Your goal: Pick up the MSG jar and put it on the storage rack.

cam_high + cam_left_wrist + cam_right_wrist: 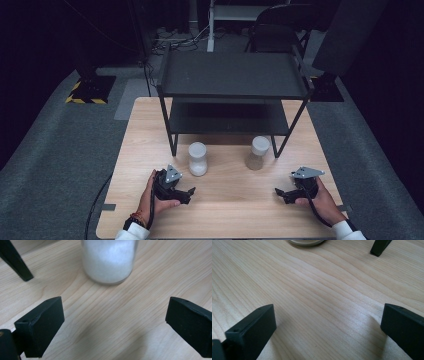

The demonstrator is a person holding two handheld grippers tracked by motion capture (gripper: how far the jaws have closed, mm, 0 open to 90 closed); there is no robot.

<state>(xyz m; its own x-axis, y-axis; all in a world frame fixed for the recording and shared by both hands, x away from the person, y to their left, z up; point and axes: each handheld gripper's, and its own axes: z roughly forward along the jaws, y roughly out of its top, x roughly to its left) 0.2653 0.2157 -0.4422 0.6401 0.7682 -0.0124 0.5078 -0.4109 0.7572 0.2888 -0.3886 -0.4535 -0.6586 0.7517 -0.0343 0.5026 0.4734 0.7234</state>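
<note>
We are approaching the white jar (108,260), just before the rack (232,82); left gripper (186,193) and right gripper (281,194) both gaping, empty. Next: straddle jar, close.

You are working in a recording studio or lab set, not a home. Black drapes close off the left and right, and grey carpet (55,150) covers the floor. A stand base marked with yellow-black hazard tape (86,99) sits far left, cables (175,40) trail at the far end, and a folding chair (275,27) stands behind the lone wooden counter (225,205) and its black shelf rack (232,75).
</note>
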